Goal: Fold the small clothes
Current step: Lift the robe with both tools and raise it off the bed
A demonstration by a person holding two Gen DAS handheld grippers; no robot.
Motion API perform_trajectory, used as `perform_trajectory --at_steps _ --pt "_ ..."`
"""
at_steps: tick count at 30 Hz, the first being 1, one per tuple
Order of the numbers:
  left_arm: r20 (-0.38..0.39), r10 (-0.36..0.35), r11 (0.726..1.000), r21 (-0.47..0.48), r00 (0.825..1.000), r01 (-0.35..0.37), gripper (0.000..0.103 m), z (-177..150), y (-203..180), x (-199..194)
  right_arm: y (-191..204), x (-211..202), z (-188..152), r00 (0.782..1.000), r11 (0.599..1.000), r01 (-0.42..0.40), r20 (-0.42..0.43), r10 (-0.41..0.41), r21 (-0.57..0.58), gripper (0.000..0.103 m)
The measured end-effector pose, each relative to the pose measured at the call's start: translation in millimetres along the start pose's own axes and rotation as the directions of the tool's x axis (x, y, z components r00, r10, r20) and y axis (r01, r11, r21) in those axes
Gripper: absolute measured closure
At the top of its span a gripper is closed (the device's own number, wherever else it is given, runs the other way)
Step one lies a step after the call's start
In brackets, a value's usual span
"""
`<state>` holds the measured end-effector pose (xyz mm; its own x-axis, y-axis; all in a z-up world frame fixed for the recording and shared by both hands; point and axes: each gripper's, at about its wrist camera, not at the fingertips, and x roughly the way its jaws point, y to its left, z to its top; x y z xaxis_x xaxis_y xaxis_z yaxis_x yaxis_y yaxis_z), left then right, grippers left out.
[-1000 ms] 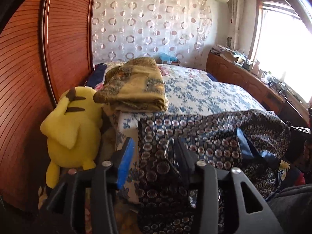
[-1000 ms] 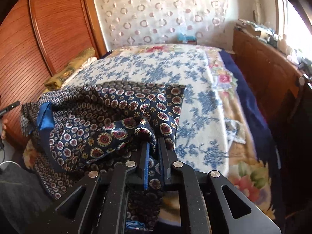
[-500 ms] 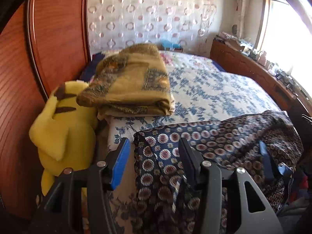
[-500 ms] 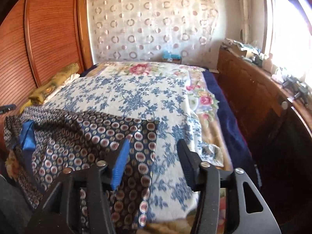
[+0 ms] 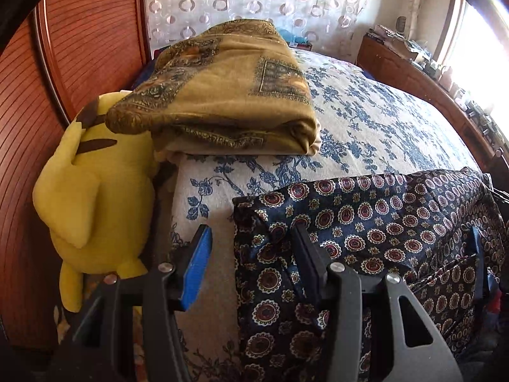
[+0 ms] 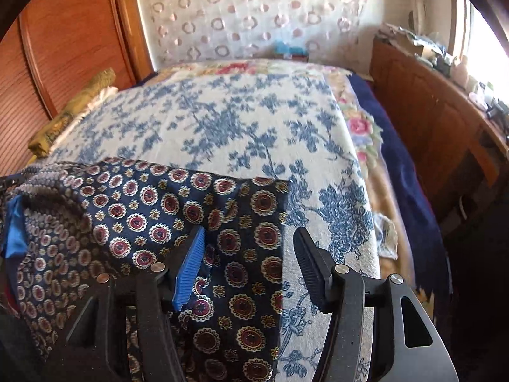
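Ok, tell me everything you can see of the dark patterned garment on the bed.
The patterned garment is navy, silky-looking cloth printed with red-and-cream medallions, with a blue lining strip showing at one side. It lies spread over the near edge of the floral bedspread, its top edge fairly straight, the rest hanging down rumpled. Neither pair of fingers grips it: each open gripper straddles one of its upper corners.
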<state>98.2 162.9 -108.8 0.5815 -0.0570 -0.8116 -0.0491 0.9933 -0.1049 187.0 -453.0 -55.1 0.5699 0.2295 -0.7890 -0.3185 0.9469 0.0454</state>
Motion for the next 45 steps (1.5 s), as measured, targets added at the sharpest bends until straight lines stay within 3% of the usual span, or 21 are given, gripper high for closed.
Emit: perform_trajectory --at_steps 7,11,12,15,17,19,20,22,26,33,40,43,45 --pt "0.014 -0.038 0.999 0.029 0.999 0.038 0.054 2 -5 -3 -5 7 6 0.999 0.999 -0.034 -0.042 0.034 0.008 0.041" --pt "0.001 -0.080 0.996 0.048 0.997 0.080 0.076 4 -9 1 -1 9 8 0.998 0.999 -0.037 -0.053 0.036 -0.016 0.041" --pt "-0.003 -0.089 0.995 0.048 0.996 0.089 0.077 4 -10 1 2 10 9 0.997 0.999 -0.044 -0.057 0.042 -0.030 0.040" --pt "-0.008 -0.086 0.995 0.043 0.996 0.086 0.095 6 -9 2 11 12 10 0.992 0.992 -0.109 -0.074 0.103 -0.072 0.040" --pt "-0.008 -0.108 0.993 0.042 0.994 0.108 0.102 7 -8 0 21 13 11 0.991 0.987 -0.115 -0.085 0.106 -0.116 0.051" --pt "0.002 -0.101 0.993 0.064 0.995 0.101 0.103 5 -13 -5 28 13 10 0.990 0.981 -0.119 -0.091 0.106 -0.154 0.084" --pt "0.020 -0.100 0.992 0.074 0.995 0.099 0.103 5 -16 -9 31 12 9 0.988 0.977 -0.140 -0.095 0.126 -0.163 0.090" --pt "0.062 -0.117 0.991 0.075 0.991 0.112 0.103 5 -18 -20 33 6 8 0.997 0.981 -0.076 -0.048 0.068 -0.178 0.094" --pt "0.160 -0.143 0.988 0.073 0.977 0.133 0.103 10 -21 -50 26 -27 13 0.994 0.989 -0.063 0.085 0.074 -0.132 0.097" --pt "0.337 -0.182 0.982 0.111 0.924 0.153 0.103 43 -37 -109 30 -98 43 0.959 0.989 -0.025 0.274 0.066 -0.149 0.098" --pt "0.451 -0.191 0.979 0.149 0.872 0.137 0.103 116 -56 -136 28 -148 123 0.905 0.980 0.071 0.425 0.015 -0.185 0.098" --pt "0.484 -0.156 0.985 0.140 0.861 0.100 0.103 151 -57 -134 22 -151 160 0.890 0.976 0.127 0.454 -0.032 -0.179 0.098" --pt "0.483 -0.119 0.990 0.120 0.868 0.069 0.103 175 -57 -121 14 -143 188 0.889 0.972 0.167 0.451 -0.077 -0.165 0.098"
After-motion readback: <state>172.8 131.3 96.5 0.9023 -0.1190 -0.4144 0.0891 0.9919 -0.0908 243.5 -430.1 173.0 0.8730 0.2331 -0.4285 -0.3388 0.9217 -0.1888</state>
